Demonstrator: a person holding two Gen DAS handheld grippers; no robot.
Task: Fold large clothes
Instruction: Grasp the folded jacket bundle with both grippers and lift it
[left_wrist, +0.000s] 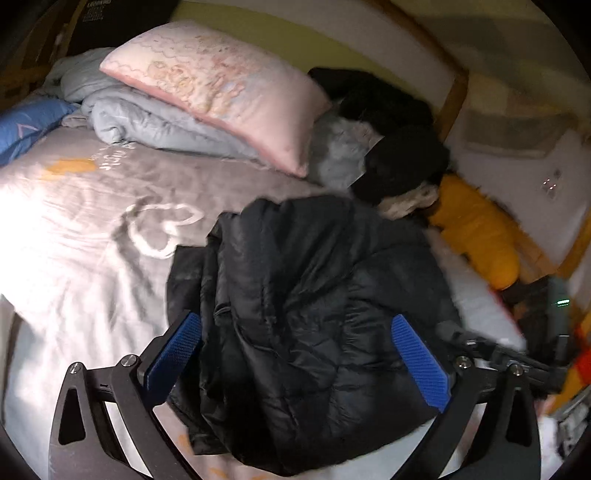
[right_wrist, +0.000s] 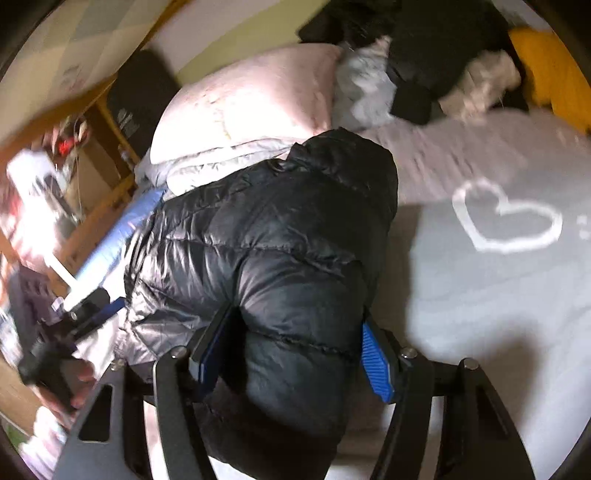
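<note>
Both grippers work one black puffer jacket (left_wrist: 314, 314), bunched on the grey bed (left_wrist: 74, 240) below the pink pillow (left_wrist: 221, 92). Your right gripper (right_wrist: 295, 354) has its fingers pinched on a padded roll of it; your left gripper (left_wrist: 295, 365) stands wide over the heap, gripping nothing. You seem mid-fold: next, take an edge with the left, then lay it flat.
</note>
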